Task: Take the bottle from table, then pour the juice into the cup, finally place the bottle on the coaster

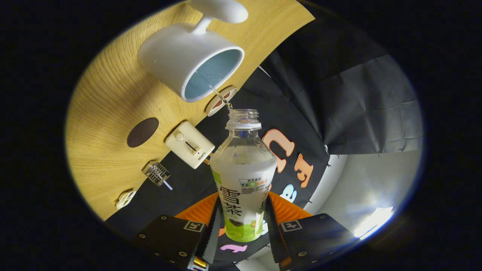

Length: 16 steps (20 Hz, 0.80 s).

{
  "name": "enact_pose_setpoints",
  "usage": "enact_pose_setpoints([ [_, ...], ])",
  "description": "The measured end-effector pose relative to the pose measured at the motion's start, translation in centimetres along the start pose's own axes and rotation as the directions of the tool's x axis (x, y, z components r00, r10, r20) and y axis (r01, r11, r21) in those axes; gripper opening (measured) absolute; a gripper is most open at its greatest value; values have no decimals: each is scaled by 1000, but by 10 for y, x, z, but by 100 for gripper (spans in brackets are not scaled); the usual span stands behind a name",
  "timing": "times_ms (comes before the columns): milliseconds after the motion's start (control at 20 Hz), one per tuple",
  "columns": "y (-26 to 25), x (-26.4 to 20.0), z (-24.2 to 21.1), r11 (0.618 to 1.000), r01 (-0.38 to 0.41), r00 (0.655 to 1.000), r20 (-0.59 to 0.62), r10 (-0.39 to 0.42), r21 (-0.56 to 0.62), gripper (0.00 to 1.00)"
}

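My gripper is shut on a clear plastic bottle with a white and green label, both fingers pressing its lower body. The whole view is rolled over, so the bottle is tipped toward the white cup. Its open, capless mouth sits just off the cup's rim. A thin stream of clear liquid runs from the mouth into the cup's pale blue inside. The cup has a white handle on its far side. A dark brown oval coaster lies on the wooden table, off to the side of the cup.
A cream box-shaped device with a knob stands at the table's edge near the bottle. A small clear ribbed object, a small white round item and a round white-rimmed disc also sit along that edge. Black cloth wall hangs behind.
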State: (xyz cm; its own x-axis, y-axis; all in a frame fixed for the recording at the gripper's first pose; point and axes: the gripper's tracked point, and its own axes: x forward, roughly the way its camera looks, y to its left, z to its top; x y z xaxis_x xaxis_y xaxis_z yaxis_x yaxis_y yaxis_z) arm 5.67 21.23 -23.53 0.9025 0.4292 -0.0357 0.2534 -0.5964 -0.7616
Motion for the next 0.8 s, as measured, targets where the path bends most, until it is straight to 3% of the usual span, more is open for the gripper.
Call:
enact_pose_setpoints([
  [500,-5,4,11,999,17,1000,25,-17,-29,58],
  [800,12,-3,8,988,-63,997,-29,68,144,58],
])
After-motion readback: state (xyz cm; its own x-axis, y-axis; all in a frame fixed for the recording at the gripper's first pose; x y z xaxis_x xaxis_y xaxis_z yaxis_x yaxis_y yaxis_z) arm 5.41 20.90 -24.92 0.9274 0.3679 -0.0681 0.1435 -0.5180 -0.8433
